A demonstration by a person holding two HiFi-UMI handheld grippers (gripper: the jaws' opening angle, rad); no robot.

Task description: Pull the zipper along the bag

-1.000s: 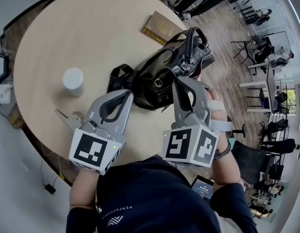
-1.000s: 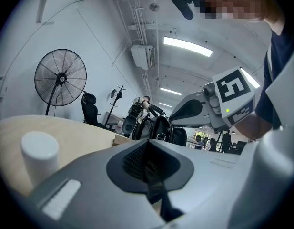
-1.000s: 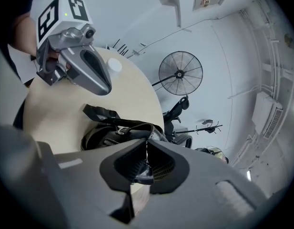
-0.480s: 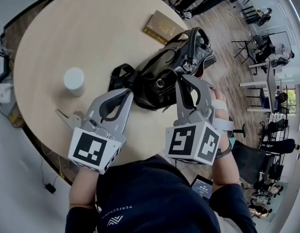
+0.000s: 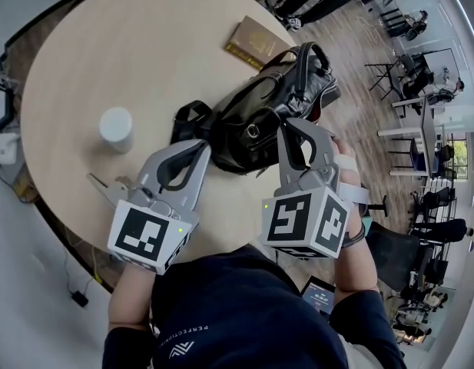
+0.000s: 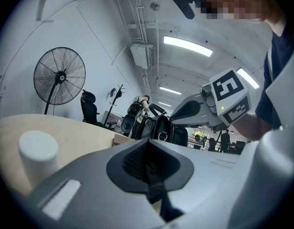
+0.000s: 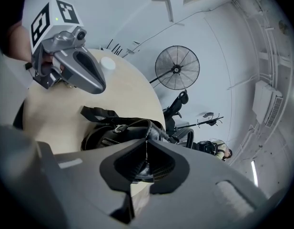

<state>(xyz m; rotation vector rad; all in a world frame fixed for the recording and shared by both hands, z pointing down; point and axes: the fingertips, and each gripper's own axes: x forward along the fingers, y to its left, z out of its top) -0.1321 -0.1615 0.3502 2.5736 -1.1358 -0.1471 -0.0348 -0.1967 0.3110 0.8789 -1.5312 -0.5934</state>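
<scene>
A black leather bag [image 5: 260, 118] with two carry handles lies on the round wooden table [image 5: 106, 52]. My right gripper [image 5: 293, 127] has its tips at the bag's near side, just under the handles. Its jaws are closing and look together at the tips [image 7: 147, 140]; I cannot make out a zipper pull between them. My left gripper [image 5: 197, 148] is shut on nothing, its tips just short of the bag's left end and strap. The left gripper view shows those jaws [image 6: 147, 144] meeting, with the bag [image 6: 161, 130] beyond.
A white cylinder [image 5: 115, 129] stands on the table left of the bag. A brown book [image 5: 252, 43] lies at the far edge behind the bag. The table's rim runs just below both grippers. Chairs and desks stand on the floor at the right.
My right gripper has shifted slightly right along the bag's near side, and the bag has shifted a little with it. The left gripper has stayed put.
</scene>
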